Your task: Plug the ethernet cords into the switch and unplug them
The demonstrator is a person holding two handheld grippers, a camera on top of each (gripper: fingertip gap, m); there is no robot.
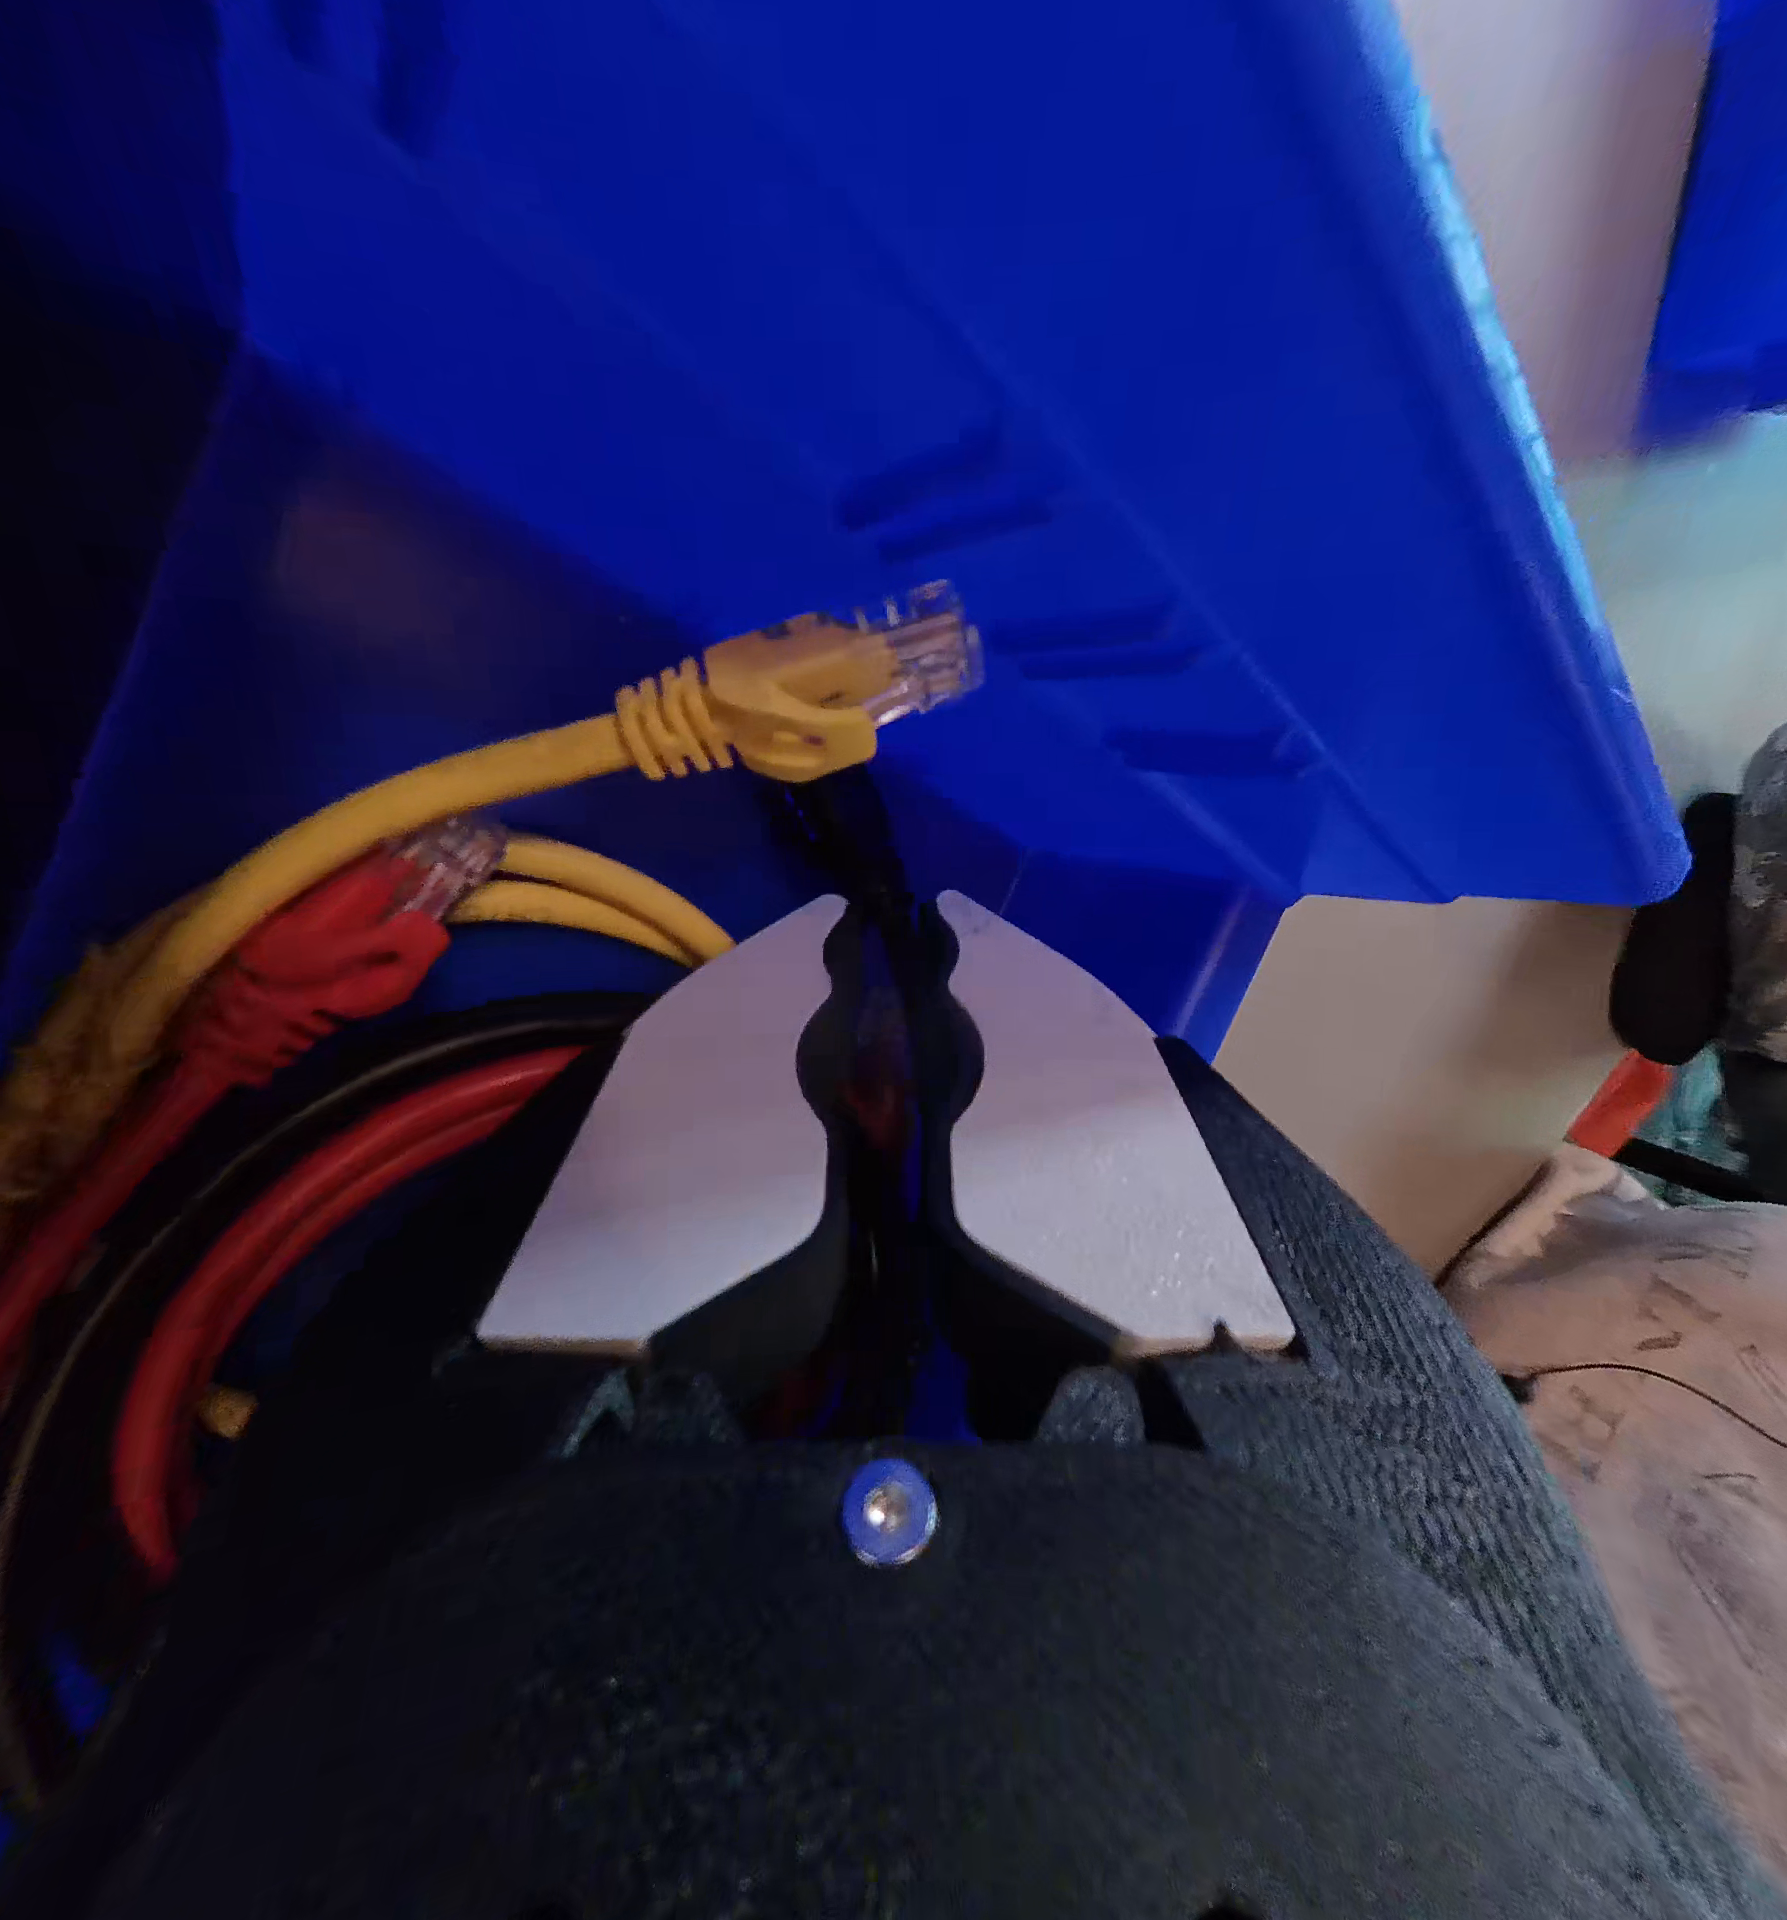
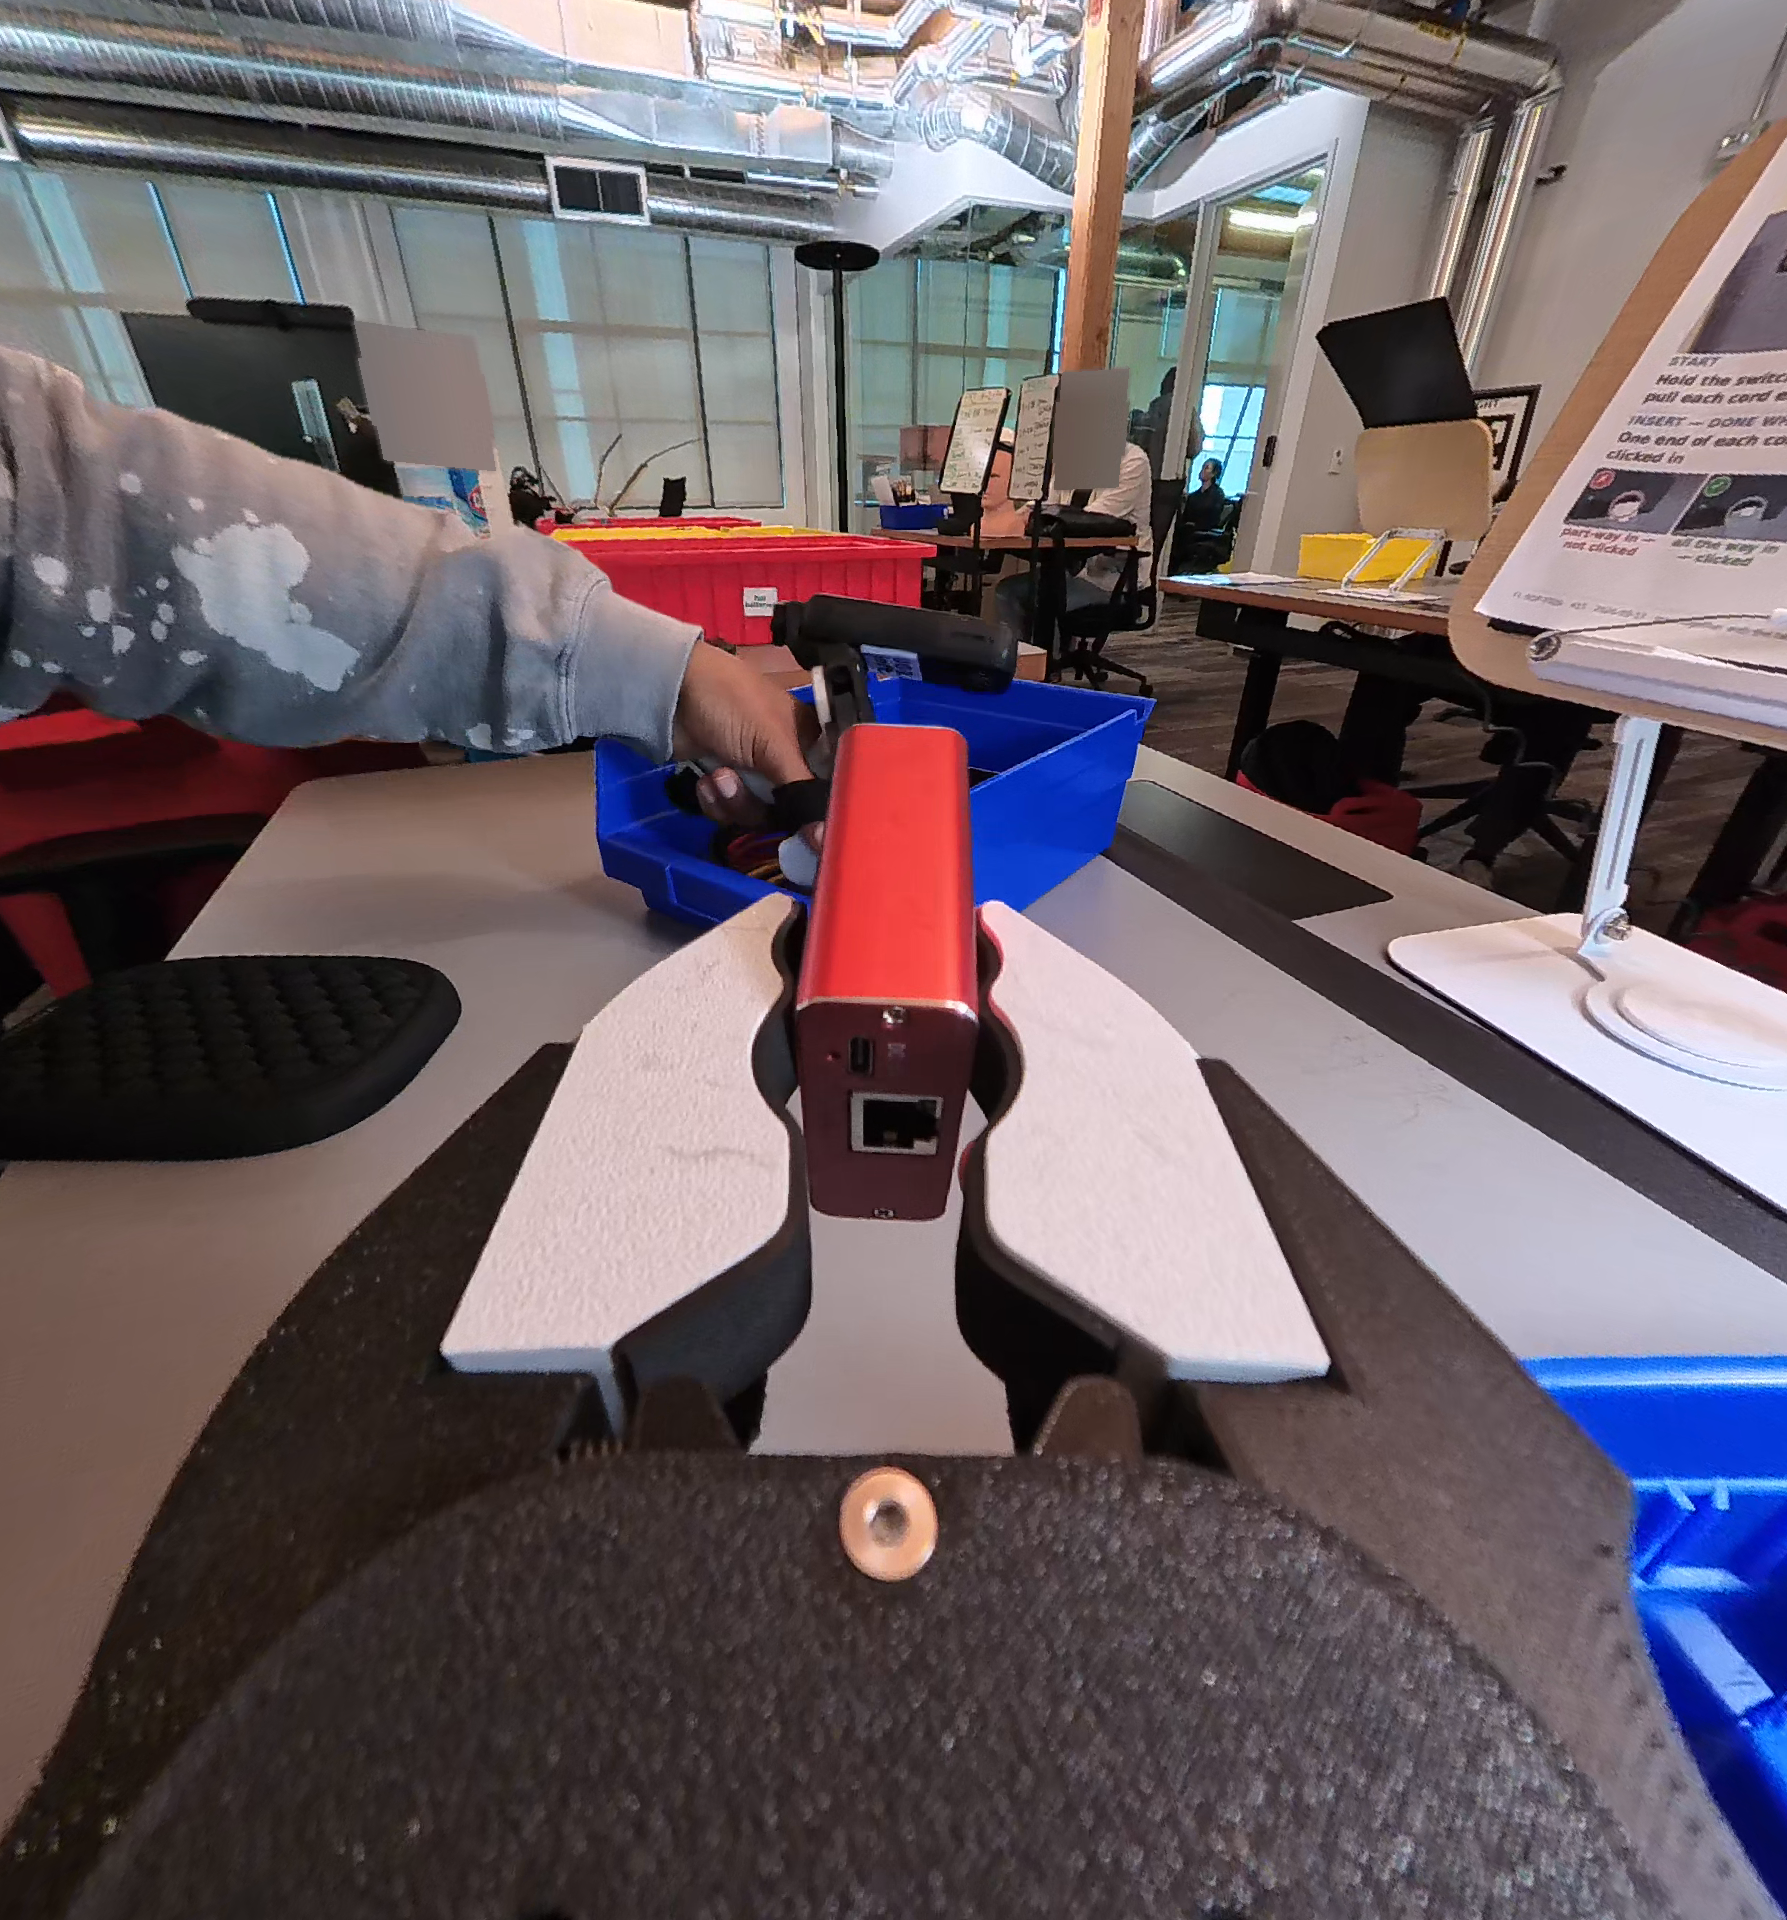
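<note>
The bin (image 2: 1034, 790) sits on the table (image 2: 432, 862) behind the switch (image 2: 894, 935); cords (image 1: 276, 997) lie coiled in the bin, the stand (image 2: 1637, 997) right of it.

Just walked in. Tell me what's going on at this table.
A person works two tools at once. The right hand-held gripper is shut on a red switch, held over the grey table with its empty port facing the camera. The left hand-held gripper is down inside a blue bin, closed on what looks like a black cord beside loose yellow cords and red cords. Nothing is plugged in yet.
</note>
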